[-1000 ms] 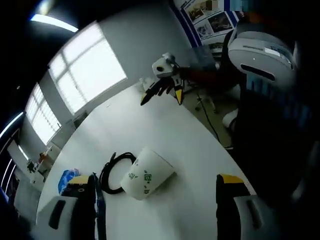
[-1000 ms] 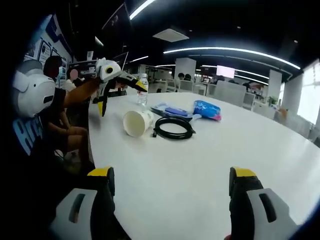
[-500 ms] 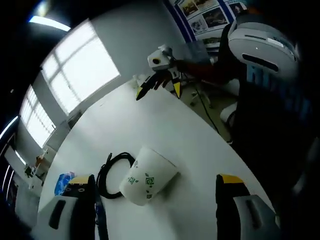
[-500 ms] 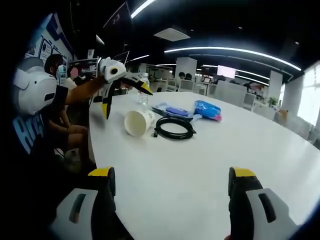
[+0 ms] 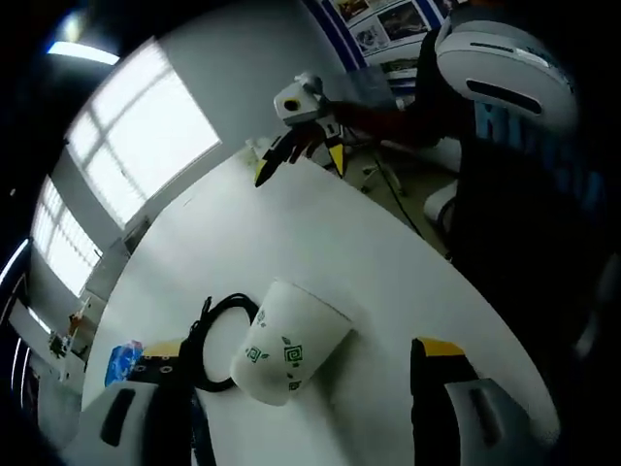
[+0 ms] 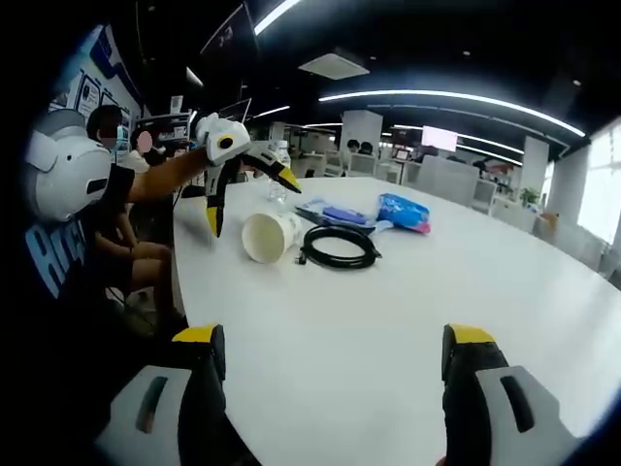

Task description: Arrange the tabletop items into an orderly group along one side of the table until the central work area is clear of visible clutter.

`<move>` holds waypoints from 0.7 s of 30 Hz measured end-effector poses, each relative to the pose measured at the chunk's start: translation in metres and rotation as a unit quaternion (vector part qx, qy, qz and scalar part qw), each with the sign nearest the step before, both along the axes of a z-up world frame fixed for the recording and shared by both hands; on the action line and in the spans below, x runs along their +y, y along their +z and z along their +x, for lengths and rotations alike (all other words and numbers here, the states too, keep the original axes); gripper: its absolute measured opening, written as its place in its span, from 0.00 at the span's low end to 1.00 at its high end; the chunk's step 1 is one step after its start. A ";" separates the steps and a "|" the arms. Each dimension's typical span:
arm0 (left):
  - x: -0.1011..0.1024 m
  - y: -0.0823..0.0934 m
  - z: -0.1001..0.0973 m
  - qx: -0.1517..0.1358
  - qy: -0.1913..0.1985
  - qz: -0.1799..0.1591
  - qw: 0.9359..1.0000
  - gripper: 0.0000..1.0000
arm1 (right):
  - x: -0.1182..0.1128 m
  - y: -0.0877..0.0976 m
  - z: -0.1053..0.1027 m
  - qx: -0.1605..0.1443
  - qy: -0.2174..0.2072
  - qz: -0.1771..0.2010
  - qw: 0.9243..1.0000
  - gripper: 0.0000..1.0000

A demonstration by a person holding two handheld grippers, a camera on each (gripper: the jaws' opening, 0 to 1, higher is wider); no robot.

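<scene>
A white paper cup (image 5: 286,345) with green marks lies on its side on the white table (image 5: 320,243); its mouth faces my right gripper view, cup (image 6: 267,236). My left gripper (image 5: 296,349) hovers open just above it, and it appears from the side as left gripper (image 6: 250,202), with its yellow tips spread over the cup's near side. A black coiled cable (image 6: 338,248) lies right behind the cup, cable (image 5: 215,330). My right gripper (image 6: 332,335) is open and holds nothing, well back from the items; it shows far off as right gripper (image 5: 299,167).
A blue packet (image 6: 403,212) and a flat blue item (image 6: 330,216) lie past the cable, and a water bottle (image 6: 280,155) stands behind them. A seated person (image 6: 116,243) is at the table's edge. The table's rim (image 5: 456,291) runs close to the cup.
My left gripper has come down and nearer to the cup, which now looms larger between its jaws. The right gripper has stayed put.
</scene>
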State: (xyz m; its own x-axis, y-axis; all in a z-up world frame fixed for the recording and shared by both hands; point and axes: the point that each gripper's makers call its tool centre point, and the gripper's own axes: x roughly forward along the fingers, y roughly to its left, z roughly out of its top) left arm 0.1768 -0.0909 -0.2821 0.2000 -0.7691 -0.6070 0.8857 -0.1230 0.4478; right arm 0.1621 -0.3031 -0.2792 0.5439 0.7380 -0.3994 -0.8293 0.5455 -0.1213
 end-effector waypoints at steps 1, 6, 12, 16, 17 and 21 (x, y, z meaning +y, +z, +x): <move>-0.001 -0.001 0.000 -0.002 -0.002 0.002 1.000 0.91 | 0.000 0.000 0.000 0.000 0.000 0.001 1.000 0.89; -0.005 -0.003 0.001 -0.006 -0.009 0.008 1.000 0.90 | 0.002 0.000 -0.001 0.000 0.003 0.000 1.000 0.89; -0.007 -0.003 0.005 -0.021 -0.011 0.013 1.000 0.87 | -0.001 0.000 -0.002 0.000 -0.002 0.001 1.000 0.88; -0.012 -0.003 0.009 -0.029 -0.013 0.014 0.999 0.84 | -0.002 0.000 -0.003 0.000 -0.002 0.001 1.000 0.88; -0.014 -0.004 0.008 -0.029 -0.016 0.013 0.999 0.84 | -0.002 0.000 -0.003 -0.001 -0.002 0.000 1.000 0.88; -0.017 -0.006 0.008 -0.030 -0.022 0.016 0.999 0.82 | -0.004 0.000 -0.003 -0.001 -0.004 0.001 1.000 0.88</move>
